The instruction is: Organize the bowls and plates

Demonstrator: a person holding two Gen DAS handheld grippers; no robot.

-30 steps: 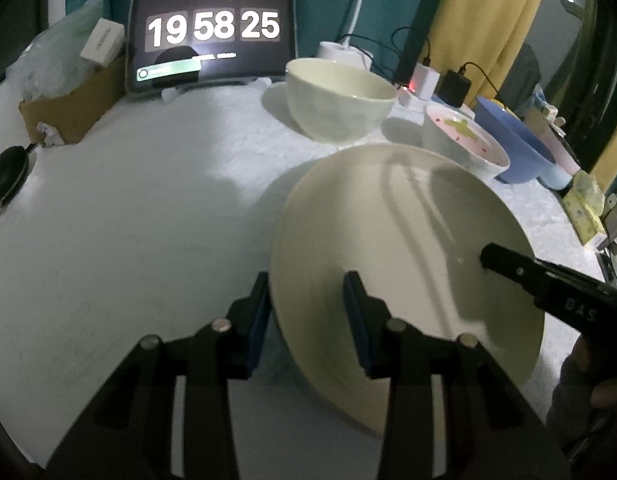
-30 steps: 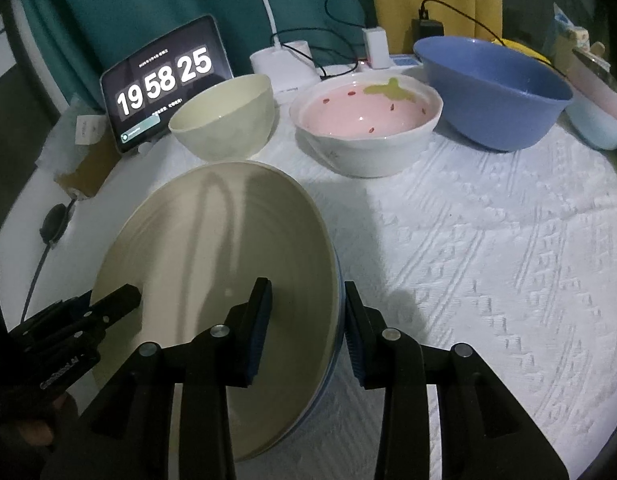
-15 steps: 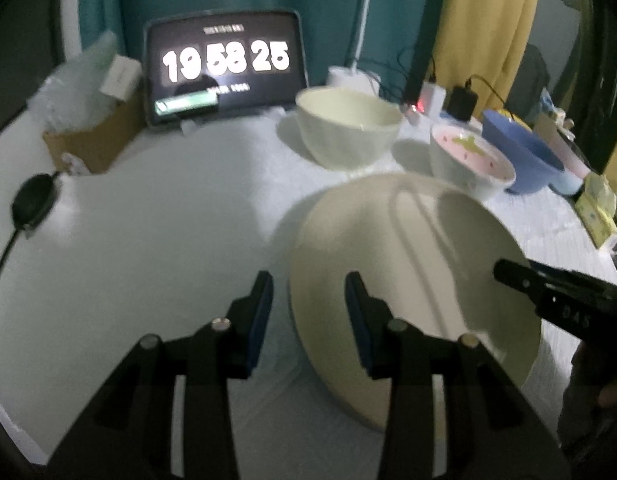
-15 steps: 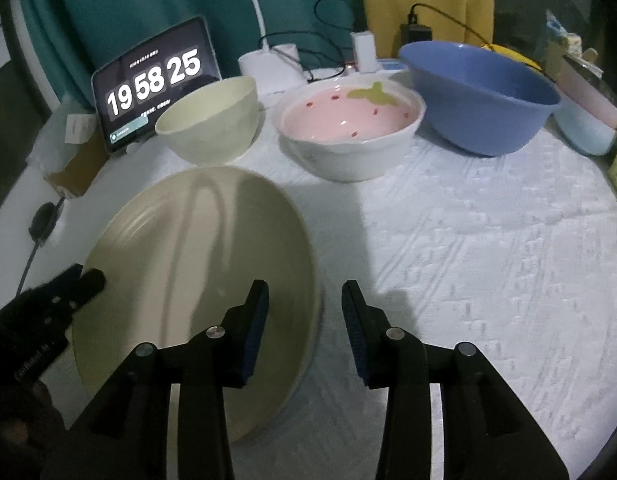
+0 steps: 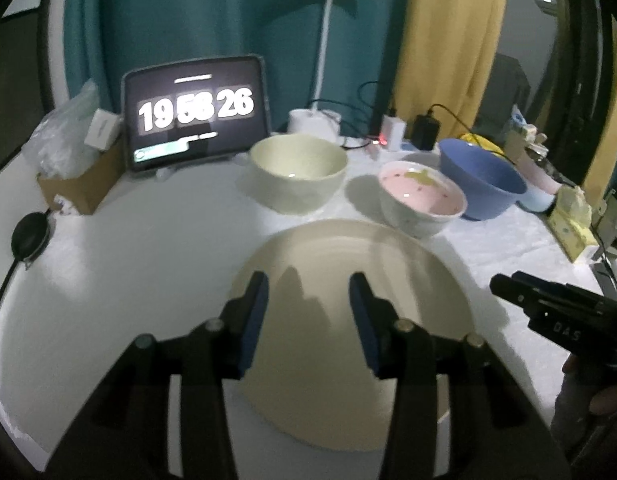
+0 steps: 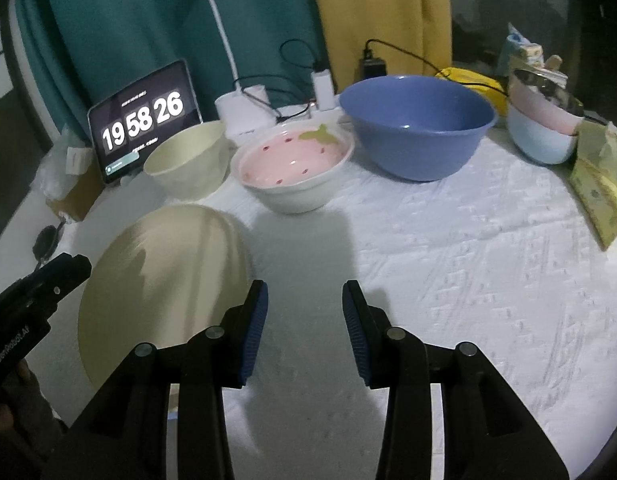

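Observation:
A large cream plate (image 5: 360, 280) lies flat on the white tablecloth; it also shows in the right wrist view (image 6: 164, 280). My left gripper (image 5: 308, 316) is open and empty, raised above the plate's near part. My right gripper (image 6: 304, 328) is open and empty, over bare cloth to the right of the plate; it also shows in the left wrist view (image 5: 548, 312). Behind the plate stand a cream bowl (image 5: 298, 170), a pink strawberry bowl (image 5: 422, 202) and a big blue bowl (image 6: 418, 124).
A tablet clock (image 5: 196, 110), a lamp base (image 5: 314, 122), chargers and cables line the back edge. A cardboard box (image 5: 76, 184) and a black puck (image 5: 30, 236) sit at left. Stacked pastel bowls (image 6: 542, 128) and a yellow pack (image 6: 600, 188) sit at right.
Both grippers let go of the plate and pulled back and up. The left one now hovers over the plate; the right one has shifted right, off the plate's rim.

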